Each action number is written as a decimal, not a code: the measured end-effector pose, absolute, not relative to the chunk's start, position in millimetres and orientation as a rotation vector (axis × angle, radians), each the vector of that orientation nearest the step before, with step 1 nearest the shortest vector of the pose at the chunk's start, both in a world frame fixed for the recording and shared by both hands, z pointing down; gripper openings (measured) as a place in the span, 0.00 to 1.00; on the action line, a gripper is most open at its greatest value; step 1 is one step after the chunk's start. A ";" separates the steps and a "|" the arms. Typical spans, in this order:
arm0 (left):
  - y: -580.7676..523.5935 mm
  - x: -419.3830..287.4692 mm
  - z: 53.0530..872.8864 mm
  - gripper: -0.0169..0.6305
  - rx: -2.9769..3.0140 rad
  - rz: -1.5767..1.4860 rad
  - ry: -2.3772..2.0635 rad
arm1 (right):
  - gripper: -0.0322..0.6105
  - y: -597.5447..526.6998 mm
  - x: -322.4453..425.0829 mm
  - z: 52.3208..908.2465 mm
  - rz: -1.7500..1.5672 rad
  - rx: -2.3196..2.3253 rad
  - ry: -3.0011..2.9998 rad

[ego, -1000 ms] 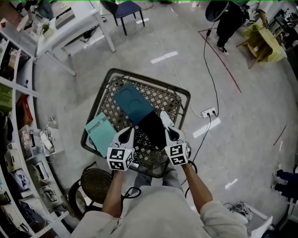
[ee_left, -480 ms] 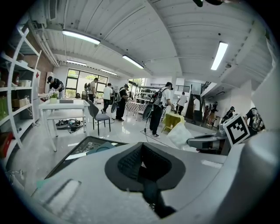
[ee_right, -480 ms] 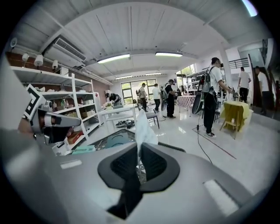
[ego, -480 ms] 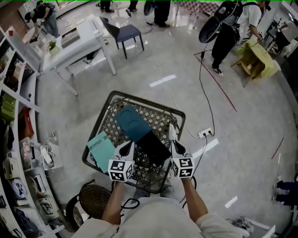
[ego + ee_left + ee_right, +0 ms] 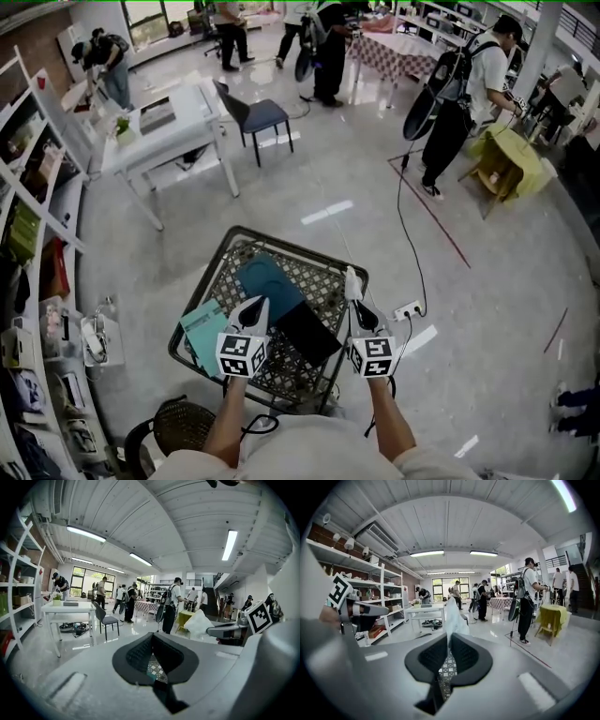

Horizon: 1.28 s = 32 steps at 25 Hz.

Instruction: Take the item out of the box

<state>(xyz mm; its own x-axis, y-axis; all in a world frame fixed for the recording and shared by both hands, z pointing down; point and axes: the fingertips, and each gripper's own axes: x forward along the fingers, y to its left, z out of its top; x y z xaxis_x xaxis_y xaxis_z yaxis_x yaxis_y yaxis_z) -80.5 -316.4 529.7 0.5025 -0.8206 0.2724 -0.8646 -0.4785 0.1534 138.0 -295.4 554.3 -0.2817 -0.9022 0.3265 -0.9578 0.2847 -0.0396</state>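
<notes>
A black flat item (image 5: 306,335) lies on the wire-mesh table (image 5: 323,272), overlapping a dark teal box (image 5: 265,281). A light teal lid (image 5: 202,327) hangs over the table's left edge. My left gripper (image 5: 256,306) hovers above the black item's left side. Its jaws (image 5: 151,637) are shut, and I see nothing between them. My right gripper (image 5: 352,279) is raised over the table's right rim. It (image 5: 446,641) is shut on a thin white wrapper (image 5: 452,611) that sticks up past the pads. The wrapper (image 5: 201,623) also shows in the left gripper view.
A white table (image 5: 159,127) and a dark chair (image 5: 258,117) stand beyond the mesh table. Shelving (image 5: 28,234) runs along the left. A power strip (image 5: 408,309) with its cable lies on the floor at the right. A wicker stool (image 5: 183,427) sits near me. Several people stand at the back.
Both grippers have risen off the mesh table, the right one out to the table's right rim. The black item and boxes stay put. The head view has tilted up.
</notes>
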 end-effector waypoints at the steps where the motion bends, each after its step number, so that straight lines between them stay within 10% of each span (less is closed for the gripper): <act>1: -319.3 -80.5 524.1 0.04 2.486 0.224 -1.432 | 0.07 -298.3 137.6 548.2 0.320 1.714 -2.322; 32: -349.1 -66.1 448.1 0.04 2.623 0.093 -1.477 | 0.07 -328.9 142.9 468.5 0.140 1.779 -2.401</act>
<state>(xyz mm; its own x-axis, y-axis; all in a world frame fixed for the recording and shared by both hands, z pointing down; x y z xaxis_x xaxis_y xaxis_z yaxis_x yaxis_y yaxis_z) -66.1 -349.1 448.1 0.5192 -0.8466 0.1170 -0.8546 -0.5127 0.0829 142.9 -328.9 468.5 -0.2853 -0.9422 0.1757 -0.9562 0.2923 0.0143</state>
